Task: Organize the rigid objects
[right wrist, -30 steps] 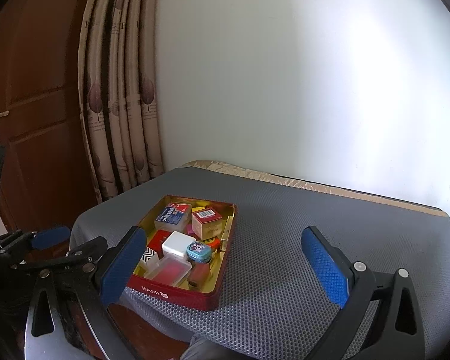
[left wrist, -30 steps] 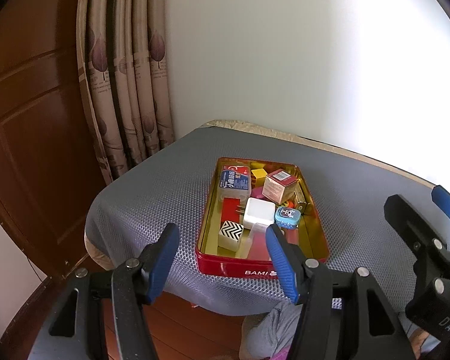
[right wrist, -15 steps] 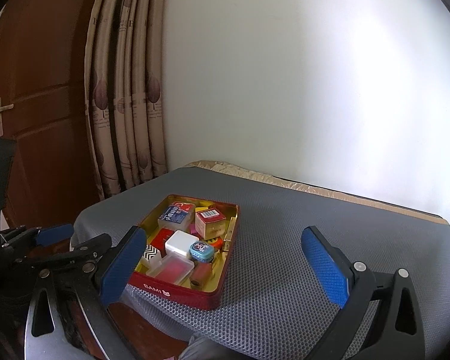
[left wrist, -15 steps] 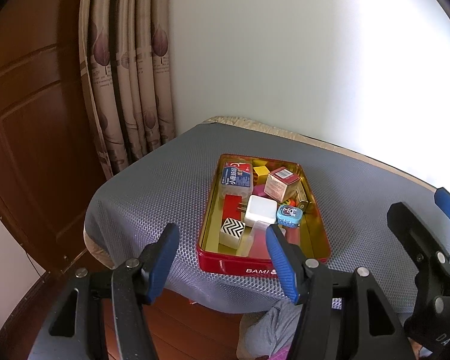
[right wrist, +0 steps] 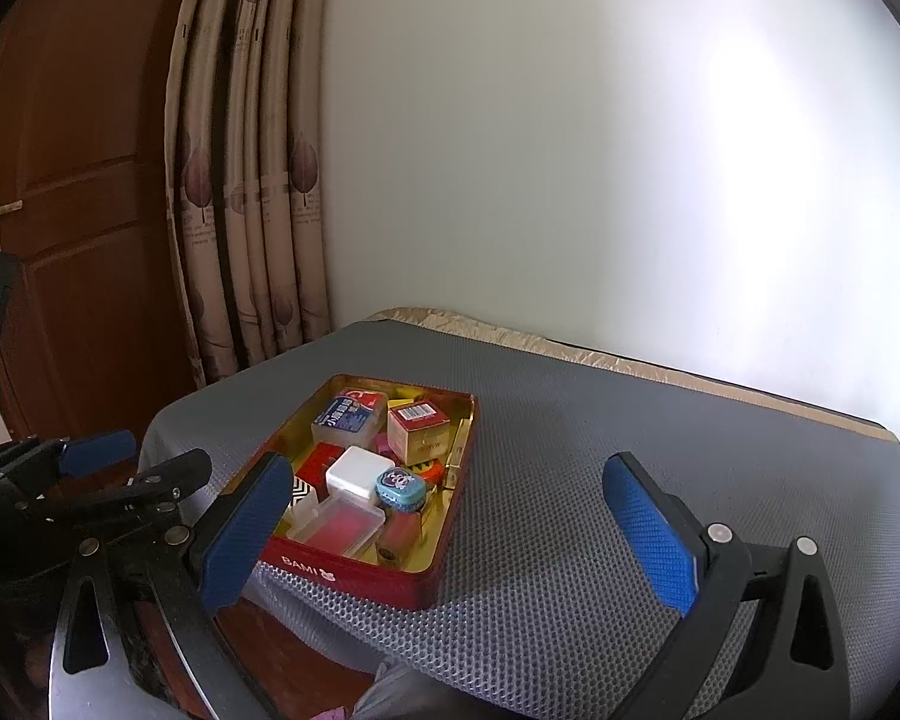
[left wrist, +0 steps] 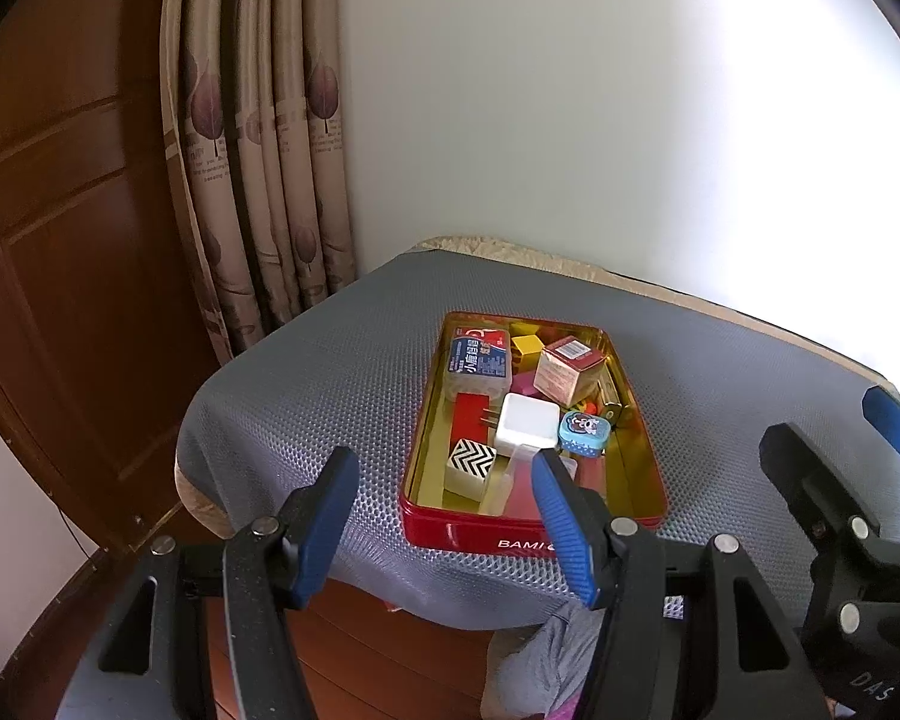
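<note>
The red tin (left wrist: 531, 534), full of small rigid items, sits at the table's (right wrist: 570, 540) near-left corner. Left gripper (left wrist: 444, 525) and right gripper (right wrist: 450, 534) hover wide, empty. Approach one top item squarely, clearing the rim.

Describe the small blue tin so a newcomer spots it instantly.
On the grey-covered table sits an open red tin full of small items. Toward its right side, just right of the white charger, lies the small blue tin. It is the only rounded piece, with a cartoon picture on its lid.
</note>
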A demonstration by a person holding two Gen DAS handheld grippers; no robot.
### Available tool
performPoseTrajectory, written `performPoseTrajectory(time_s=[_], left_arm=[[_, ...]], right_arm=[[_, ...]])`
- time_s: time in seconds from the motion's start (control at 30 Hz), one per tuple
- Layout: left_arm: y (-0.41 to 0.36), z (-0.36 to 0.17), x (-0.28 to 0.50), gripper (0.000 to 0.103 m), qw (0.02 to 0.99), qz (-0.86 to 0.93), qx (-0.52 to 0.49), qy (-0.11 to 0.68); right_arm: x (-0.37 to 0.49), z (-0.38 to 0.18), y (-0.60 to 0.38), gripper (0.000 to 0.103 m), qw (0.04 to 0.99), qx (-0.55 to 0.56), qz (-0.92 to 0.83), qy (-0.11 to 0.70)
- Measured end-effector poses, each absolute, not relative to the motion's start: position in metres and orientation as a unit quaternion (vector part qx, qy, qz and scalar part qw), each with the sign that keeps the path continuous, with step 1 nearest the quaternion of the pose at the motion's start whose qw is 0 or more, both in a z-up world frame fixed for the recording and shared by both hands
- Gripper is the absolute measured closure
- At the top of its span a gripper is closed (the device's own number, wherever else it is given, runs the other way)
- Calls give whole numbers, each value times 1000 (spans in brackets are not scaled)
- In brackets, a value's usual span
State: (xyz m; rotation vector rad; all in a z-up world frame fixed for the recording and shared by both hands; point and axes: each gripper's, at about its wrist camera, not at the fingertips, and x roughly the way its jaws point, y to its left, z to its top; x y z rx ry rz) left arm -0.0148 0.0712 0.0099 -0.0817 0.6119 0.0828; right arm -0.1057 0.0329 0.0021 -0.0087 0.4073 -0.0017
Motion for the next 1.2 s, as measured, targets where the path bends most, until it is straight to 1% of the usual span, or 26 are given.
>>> performPoseTrajectory(time_s=[1.2], left_arm=[[69,11,-17,41,953,43,-36,297]], right_arm=[[-106,-2,36,1,978,-9,-1,208]])
